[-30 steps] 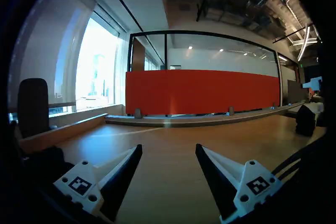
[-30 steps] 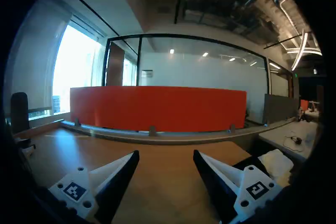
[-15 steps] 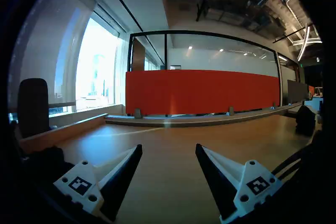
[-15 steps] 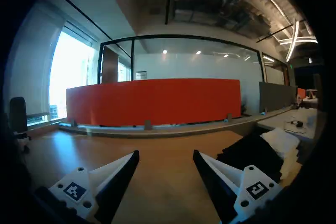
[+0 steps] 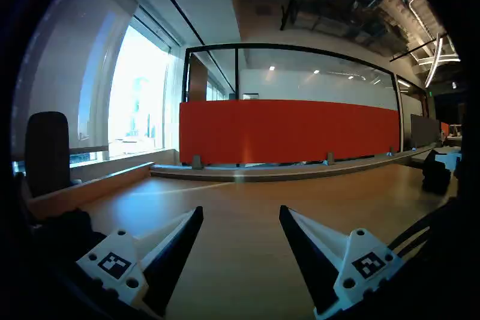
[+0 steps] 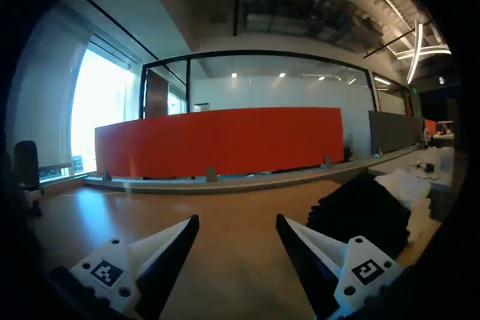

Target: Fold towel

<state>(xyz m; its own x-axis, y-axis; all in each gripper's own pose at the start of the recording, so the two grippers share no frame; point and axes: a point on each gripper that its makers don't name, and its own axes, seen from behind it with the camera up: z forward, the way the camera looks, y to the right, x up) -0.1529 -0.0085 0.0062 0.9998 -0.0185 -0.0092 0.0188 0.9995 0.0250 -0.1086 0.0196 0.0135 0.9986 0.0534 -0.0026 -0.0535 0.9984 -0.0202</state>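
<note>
The left tongs (image 5: 240, 209) and right tongs (image 6: 237, 218) both gape apart above the wooden table (image 6: 234, 200). A stack of black and white towels (image 6: 366, 215) sits at three o'clock from the right tongs.

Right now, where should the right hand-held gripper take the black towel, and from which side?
Probably the top layer's near edge of the black towel, coming from its left across the wooden desk. That layered edge faces the open right hand-held gripper, while white towels crowd its right side.
</note>
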